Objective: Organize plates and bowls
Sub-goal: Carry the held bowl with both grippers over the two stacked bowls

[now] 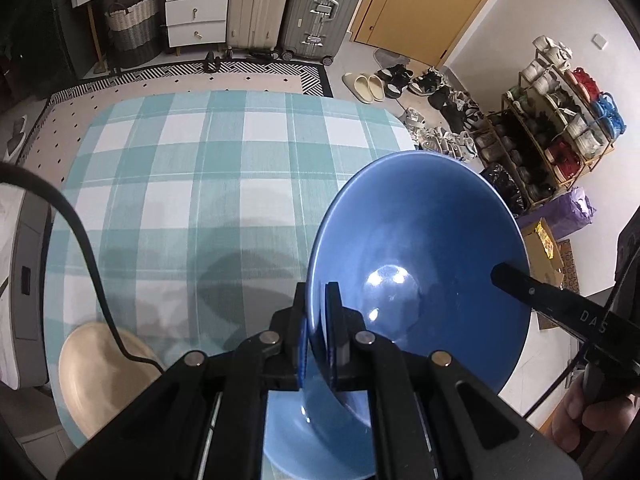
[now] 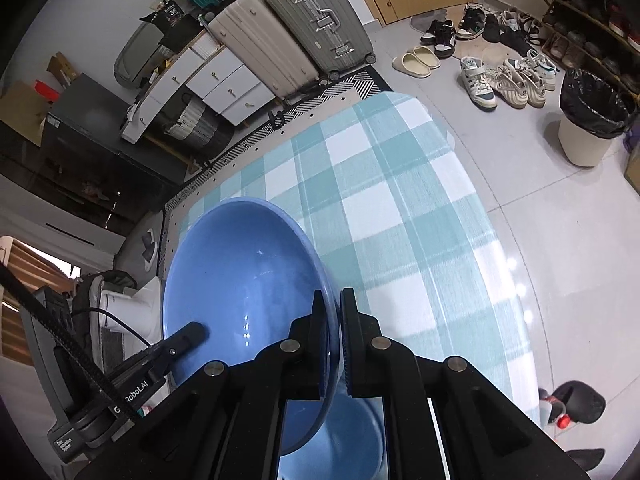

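Both tongs clenched on the rim of the same blue bowl (image 1: 420,256): left tongs (image 1: 320,336) at lower centre of the left wrist view, right tongs (image 2: 335,340) on the opposite rim. Bowl hangs above the checked bench (image 1: 200,168), tilted. Risks: thin rim pinch on glazed ceramic, so uneven pull between hands could twist it loose. A second blue dish (image 2: 352,440) sits right below, beige plate (image 1: 96,376) lower left; a drop would chip them.

The blue bowl (image 1: 420,248) looks glazed, glossy ceramic; the checked tablecloth (image 1: 224,168) is matt woven cloth; the suitcase (image 1: 320,8) is ribbed.
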The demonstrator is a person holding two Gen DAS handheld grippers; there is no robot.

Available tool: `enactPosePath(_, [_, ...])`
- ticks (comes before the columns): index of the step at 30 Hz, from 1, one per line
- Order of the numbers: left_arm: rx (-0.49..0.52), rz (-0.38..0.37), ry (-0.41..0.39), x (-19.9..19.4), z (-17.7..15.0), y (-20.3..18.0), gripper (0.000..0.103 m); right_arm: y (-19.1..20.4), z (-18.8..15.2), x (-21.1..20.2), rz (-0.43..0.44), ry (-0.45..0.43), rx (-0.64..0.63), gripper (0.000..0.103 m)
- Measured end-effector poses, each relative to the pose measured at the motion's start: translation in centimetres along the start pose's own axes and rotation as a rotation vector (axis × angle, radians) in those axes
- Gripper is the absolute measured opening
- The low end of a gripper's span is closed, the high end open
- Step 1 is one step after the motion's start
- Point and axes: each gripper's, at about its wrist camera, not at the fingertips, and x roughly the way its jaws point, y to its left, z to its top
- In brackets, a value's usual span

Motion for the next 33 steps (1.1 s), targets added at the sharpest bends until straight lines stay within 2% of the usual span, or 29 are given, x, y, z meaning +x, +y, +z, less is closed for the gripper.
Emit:
enactPosePath(8, [-0.006, 0.012, 0.012, -1.9, -3.7, 1.0, 0.004, 1.1, -4.3, -1.8, -0.004, 0.006, -0.030, 0.005])
enactPosePath(19, [-0.070, -0.004, 0.032, -2.1, -9.5, 3.5, 0.004, 0.8, -10.3, -0.8, 0.006, 0.039, -0.019, 0.006])
enactPosePath(27, [-0.062, 0.014, 0.035, -1.1, -11.6, 3.4, 0.004, -0.3, -12.3, 0.1, -0.002, 0.045, -0.013, 0.006])
enactPosePath(33, [-0.018, 0.061, 0.053, 0.5, -11.9, 2.9, 0.004, -1.5, -12.7, 1.3, 0.002, 0.051, -0.008, 0.006])
